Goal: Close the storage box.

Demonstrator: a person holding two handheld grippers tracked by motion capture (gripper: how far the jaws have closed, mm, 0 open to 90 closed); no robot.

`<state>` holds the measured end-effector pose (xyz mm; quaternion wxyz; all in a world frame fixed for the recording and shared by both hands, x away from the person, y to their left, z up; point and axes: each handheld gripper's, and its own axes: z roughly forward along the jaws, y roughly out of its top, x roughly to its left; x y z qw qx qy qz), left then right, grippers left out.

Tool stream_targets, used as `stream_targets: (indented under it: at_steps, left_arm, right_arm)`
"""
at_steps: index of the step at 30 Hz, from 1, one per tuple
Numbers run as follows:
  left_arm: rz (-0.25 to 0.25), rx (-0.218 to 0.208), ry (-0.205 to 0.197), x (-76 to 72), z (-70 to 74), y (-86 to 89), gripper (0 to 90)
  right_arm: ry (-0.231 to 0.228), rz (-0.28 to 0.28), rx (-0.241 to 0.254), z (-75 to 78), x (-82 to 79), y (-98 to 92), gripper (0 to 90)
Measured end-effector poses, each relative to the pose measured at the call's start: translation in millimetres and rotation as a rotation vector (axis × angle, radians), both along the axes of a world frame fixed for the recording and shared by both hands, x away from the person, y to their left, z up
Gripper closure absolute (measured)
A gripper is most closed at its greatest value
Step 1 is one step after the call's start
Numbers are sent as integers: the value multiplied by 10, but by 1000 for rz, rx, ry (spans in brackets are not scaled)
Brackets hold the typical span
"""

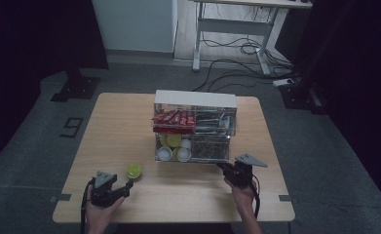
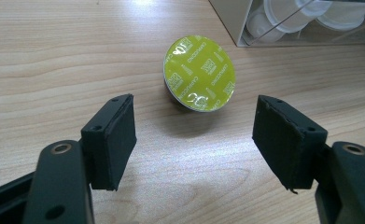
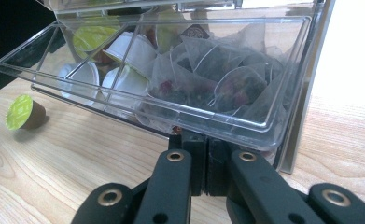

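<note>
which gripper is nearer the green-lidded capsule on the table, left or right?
Left. The left gripper sits just short of the capsule, jaws open and not touching it. The right gripper is across the table, shut at the clear flap of the organiser.

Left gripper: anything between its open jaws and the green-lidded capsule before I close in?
No. In the left gripper view, bare wooden table lies between the left gripper and the capsule, which sits just beyond the fingertips.

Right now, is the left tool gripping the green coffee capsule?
No, the left tool stands open, short of the green coffee capsule.
</note>
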<state>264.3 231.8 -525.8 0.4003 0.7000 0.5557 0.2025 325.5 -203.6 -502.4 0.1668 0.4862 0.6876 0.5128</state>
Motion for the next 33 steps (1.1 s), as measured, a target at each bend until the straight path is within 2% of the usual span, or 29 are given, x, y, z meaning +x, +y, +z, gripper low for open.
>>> stream_targets:
  at_steps: [14,27,33]
  left_arm:
    - [-5,4,8,0,-14,-14,306]
    - [-2,2,10,-2,-19,0,306]
    - [-4,2,11,-4,-18,2,306]
  right_arm:
    - [15,-8,0,11,-26,-48,875]
    - [47,-4,-16,-29,-69,-74,875]
    - [78,7,-18,-69,-71,-92,875]
